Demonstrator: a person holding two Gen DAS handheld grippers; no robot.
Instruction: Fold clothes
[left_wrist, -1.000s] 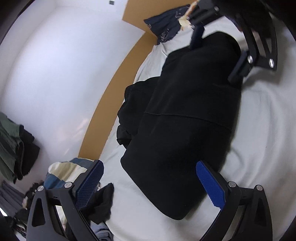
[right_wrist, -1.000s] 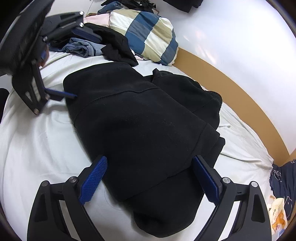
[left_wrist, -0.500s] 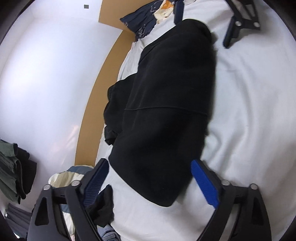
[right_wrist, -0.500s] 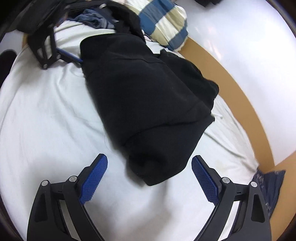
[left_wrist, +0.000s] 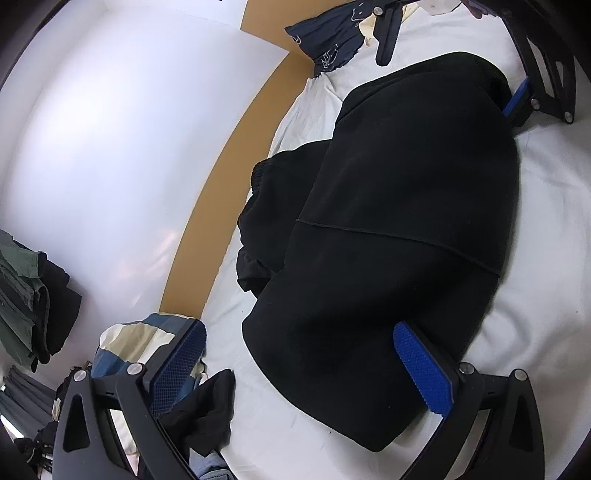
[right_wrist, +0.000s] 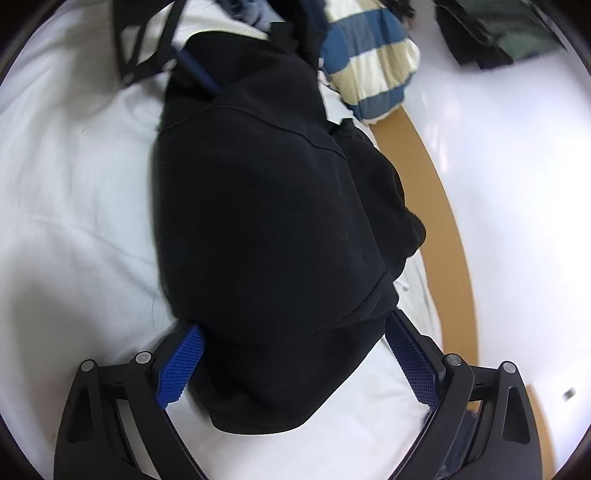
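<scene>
A black folded garment (left_wrist: 399, 206) lies lengthwise on the white bed sheet (left_wrist: 546, 258). In the left wrist view my left gripper (left_wrist: 301, 363) is open at the garment's near end; its right blue pad (left_wrist: 421, 365) rests against the cloth and its left pad hangs beside it. My right gripper (left_wrist: 450, 70) is open astride the far end. In the right wrist view the garment (right_wrist: 266, 221) fills the middle. The right gripper (right_wrist: 295, 363) stands open with the garment's near end between its fingers. The left gripper (right_wrist: 240, 51) shows blurred at the far end.
A striped blue and cream pillow (right_wrist: 369, 66) and a heap of dark clothes (left_wrist: 207, 413) lie past one end. A navy printed cloth (left_wrist: 328, 40) lies past the other. A brown bed frame (left_wrist: 221, 177) and a white wall run along the far side. Clothes (left_wrist: 22, 280) hang on the wall.
Half a second ago both grippers stood back from the garment's ends. Both have since come in, and each pair of open fingers straddles an end. The garment keeps its shape.
</scene>
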